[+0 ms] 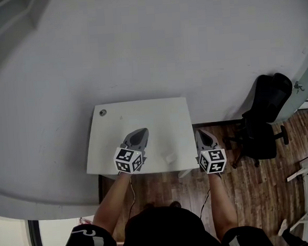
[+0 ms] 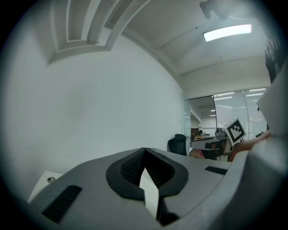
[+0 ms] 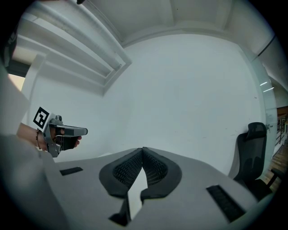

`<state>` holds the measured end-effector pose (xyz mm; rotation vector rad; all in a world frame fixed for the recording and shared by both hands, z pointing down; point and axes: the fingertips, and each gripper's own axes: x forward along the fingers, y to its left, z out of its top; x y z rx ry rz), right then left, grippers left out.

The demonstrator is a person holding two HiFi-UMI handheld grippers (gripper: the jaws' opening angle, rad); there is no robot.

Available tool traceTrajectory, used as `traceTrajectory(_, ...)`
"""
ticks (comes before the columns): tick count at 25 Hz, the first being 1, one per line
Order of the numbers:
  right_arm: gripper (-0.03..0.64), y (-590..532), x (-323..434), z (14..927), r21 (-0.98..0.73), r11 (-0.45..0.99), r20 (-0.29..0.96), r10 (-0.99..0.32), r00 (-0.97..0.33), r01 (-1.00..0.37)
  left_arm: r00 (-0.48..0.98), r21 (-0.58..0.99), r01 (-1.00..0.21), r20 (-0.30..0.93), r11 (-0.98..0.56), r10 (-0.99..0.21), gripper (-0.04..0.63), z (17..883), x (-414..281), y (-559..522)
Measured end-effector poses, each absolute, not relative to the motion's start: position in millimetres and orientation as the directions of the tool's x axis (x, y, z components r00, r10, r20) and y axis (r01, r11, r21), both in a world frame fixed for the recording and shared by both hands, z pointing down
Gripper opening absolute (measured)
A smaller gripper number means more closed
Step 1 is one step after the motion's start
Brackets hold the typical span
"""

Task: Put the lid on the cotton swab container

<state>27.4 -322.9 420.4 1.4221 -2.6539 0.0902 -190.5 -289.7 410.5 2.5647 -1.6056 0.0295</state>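
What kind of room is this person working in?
Probably an office or lab workroom: a white table against a bare white wall, a black office chair on wood flooring, and a ceiling strip light.

Left hand-held gripper [image 1: 142,131] and right hand-held gripper [image 1: 200,132] level, jaws together.

No readable text, brand, number or sign in any view. Only print: black-and-white square block markers on white cube [image 1: 129,159] of left claw [image 1: 142,132] and on matching white cube [image 1: 212,161] of right claw [image 1: 200,133]. Coded patterns only, no letters or digits. Same cubes show side-on in the gripper views, where patterns are likewise not legible as text.
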Motion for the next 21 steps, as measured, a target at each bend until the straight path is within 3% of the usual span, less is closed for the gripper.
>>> traceTrajectory(21, 0.012, -328.8, 25.1, 422.6, 0.013, 0.568, 0.145, -0.816, -0.56, -0.823, 0.442, 0.092, -0.896, 0.083, -0.435, -0.893, 0.018, 413.9, -188.1, -295.6)
